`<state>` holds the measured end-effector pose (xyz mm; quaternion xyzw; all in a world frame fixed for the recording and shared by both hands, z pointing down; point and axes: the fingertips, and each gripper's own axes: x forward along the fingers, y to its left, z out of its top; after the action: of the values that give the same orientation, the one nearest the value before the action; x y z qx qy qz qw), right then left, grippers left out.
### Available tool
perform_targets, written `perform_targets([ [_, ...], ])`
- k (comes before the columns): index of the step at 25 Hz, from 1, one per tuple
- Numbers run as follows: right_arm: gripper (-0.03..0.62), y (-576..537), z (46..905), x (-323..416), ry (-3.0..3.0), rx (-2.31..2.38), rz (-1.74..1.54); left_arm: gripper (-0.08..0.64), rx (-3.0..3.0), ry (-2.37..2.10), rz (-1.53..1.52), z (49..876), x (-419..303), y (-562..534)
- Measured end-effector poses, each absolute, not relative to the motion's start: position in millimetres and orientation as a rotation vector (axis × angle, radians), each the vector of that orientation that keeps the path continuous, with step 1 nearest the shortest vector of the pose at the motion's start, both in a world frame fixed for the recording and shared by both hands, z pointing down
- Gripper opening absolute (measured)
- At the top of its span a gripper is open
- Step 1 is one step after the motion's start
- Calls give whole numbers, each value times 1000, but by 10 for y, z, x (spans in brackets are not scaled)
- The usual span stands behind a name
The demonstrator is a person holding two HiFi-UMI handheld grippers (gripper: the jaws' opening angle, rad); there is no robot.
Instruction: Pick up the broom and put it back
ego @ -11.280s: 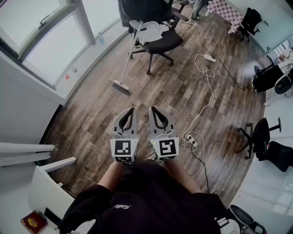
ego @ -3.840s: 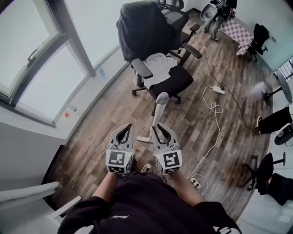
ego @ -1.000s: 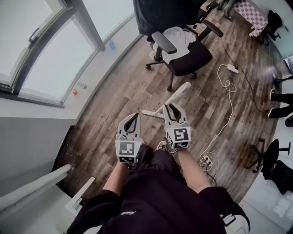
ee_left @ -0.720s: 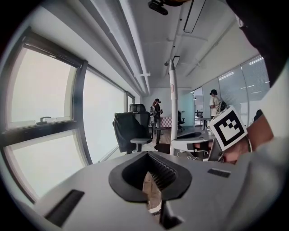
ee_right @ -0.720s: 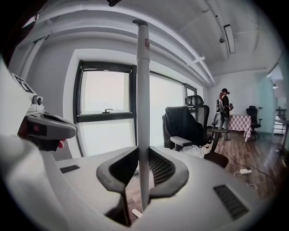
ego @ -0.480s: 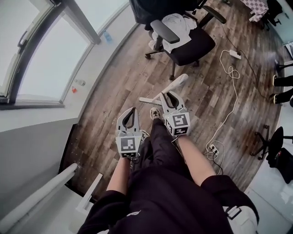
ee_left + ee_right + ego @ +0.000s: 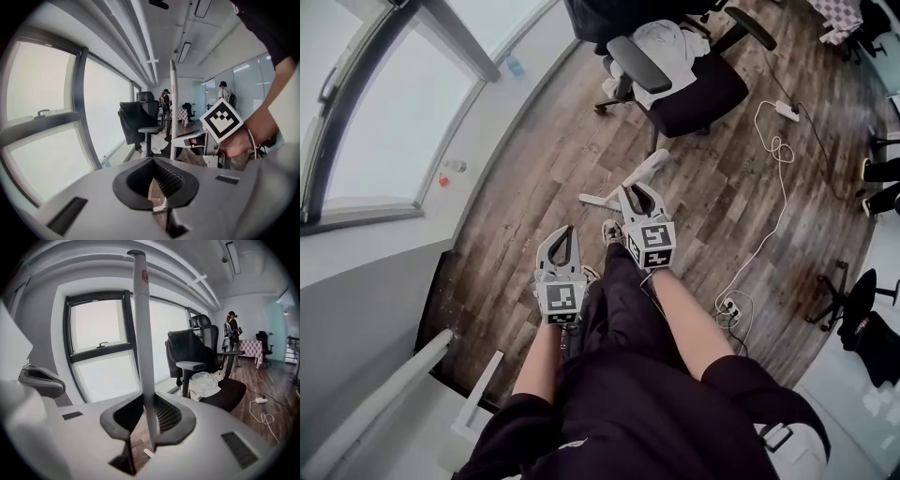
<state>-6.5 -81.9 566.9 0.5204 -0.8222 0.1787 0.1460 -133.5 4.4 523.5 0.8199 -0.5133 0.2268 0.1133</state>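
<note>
Two tools sit near the middle of the head view, held out over the person's dark trousers [image 7: 628,375] and one shoe [image 7: 612,231]. The left tool [image 7: 563,231] is lower and left of centre. Its jaws are clenched tip to tip with nothing between them, and in its own view only floor shows through the loop behind the tips [image 7: 152,159].

The right tool [image 7: 633,187] sits just above and to the right, and its jaws grasp the broom [image 7: 645,172] by the white handle. In the right gripper view the handle [image 7: 143,348] rises straight up from between the pads [image 7: 146,397] to the top of the frame. The left gripper view shows the same pole [image 7: 173,108] upright at centre, with the right tool's marker cube [image 7: 221,120] and the hand [image 7: 239,143] behind it at right. In the head view the broom's head [image 7: 592,200] lies just left of the right tool's tips, down at the wooden floor [image 7: 544,169].

Beyond, at upper centre, stands a black office chair [image 7: 694,89] with a white cloth [image 7: 661,47] on its seat. A white cable [image 7: 769,216] trails from a power strip [image 7: 785,111] down the right side. A large window [image 7: 384,112] fills the upper left, with a small bottle [image 7: 514,66] on the sill. Far down the room, at the right of the right gripper view, a person [image 7: 232,329] stands.
</note>
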Motion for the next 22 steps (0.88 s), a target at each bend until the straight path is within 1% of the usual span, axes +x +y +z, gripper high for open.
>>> perform_targets([
  [4, 91, -993, 5871, -58, -2359, 1471, 547, 1, 2354, -1492, 676, 5456, -1261, -156],
  [11, 91, -1241, 6230, -65, -2346, 1425, 598, 0, 2395, -1420, 796, 5737, -1126, -442],
  [22, 91, -1701, 6812, -93, -2310, 1428, 637, 0, 2371, -1364, 818, 6078, -1088, -786],
])
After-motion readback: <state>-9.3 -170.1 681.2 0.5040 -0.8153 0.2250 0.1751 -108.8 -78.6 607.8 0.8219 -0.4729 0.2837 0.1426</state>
